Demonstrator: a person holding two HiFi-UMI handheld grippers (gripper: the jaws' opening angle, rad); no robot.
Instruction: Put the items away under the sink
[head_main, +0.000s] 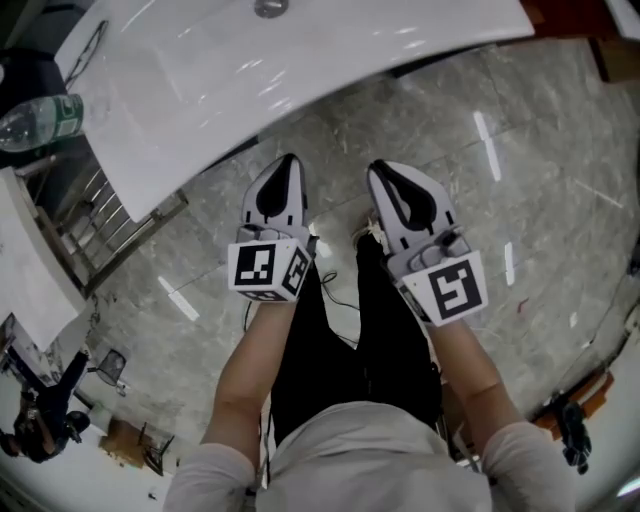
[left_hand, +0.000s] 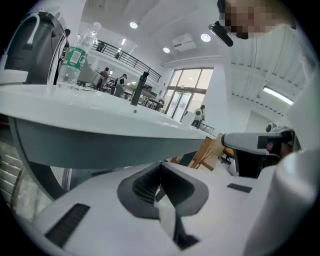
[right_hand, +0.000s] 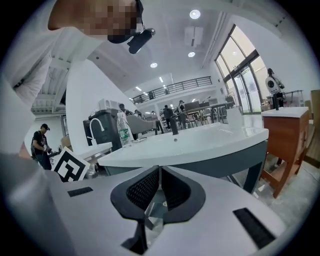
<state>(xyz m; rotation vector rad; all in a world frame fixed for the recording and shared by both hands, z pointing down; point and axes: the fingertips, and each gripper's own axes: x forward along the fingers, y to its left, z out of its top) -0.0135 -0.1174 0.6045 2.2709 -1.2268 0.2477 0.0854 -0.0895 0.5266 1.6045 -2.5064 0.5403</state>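
Step now: I think nothing is picked up yet, so I must go and get the first thing.
Left gripper (head_main: 286, 172): low in front of the sink, jaws pressed together with nothing between them.
Right gripper (head_main: 392, 182): just beside the left one, jaws pressed together too, nothing in them.
How to do it well: I would open the left jaws wide, lift up to the bottle and pinch it round the green label, not the thin neck. I would squeeze softly, as the plastic may cave in, then go down slowly past the sink's edge.
Bottle (head_main: 40, 122): the thing to put away. It stands upright at the far left of the sink top, well apart from both grippers. It is clear, but I cannot tell how full.
Rack (head_main: 95, 215): metal bars under the sink's left end. I see nothing on them.
Sink (head_main: 200, 90): a white bowl. I see only the drain (head_main: 270, 8) in it.
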